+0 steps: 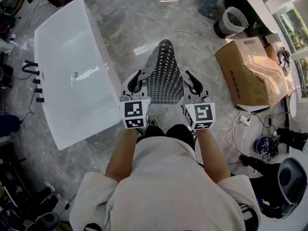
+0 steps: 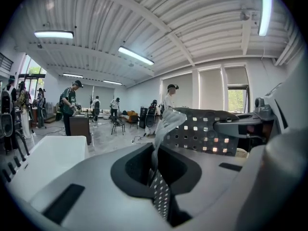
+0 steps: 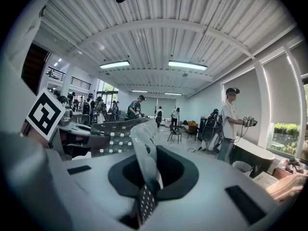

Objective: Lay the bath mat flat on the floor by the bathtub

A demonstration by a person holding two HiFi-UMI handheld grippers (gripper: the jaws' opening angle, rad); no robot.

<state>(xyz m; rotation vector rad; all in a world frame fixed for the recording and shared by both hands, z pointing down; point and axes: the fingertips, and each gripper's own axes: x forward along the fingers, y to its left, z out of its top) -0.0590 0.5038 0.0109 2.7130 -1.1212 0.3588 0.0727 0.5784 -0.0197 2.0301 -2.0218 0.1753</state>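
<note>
Jaws on the left gripper (image 1: 136, 83) and right gripper (image 1: 192, 84) both pinch the holey bath mat's (image 1: 163, 76) near edge, floppy and light-looking midair beside the bathtub (image 1: 72, 81), so end holds seem right.

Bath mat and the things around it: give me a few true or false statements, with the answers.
1. The left tongs and the right tongs both grip the bath mat. True.
2. The bath mat lies flat on the floor. False: it is held up between the two tongs, with its edges curled.
3. The bathtub is on the person's right. False: it is on the left.
4. A cardboard box sits on the person's right. True.
</note>
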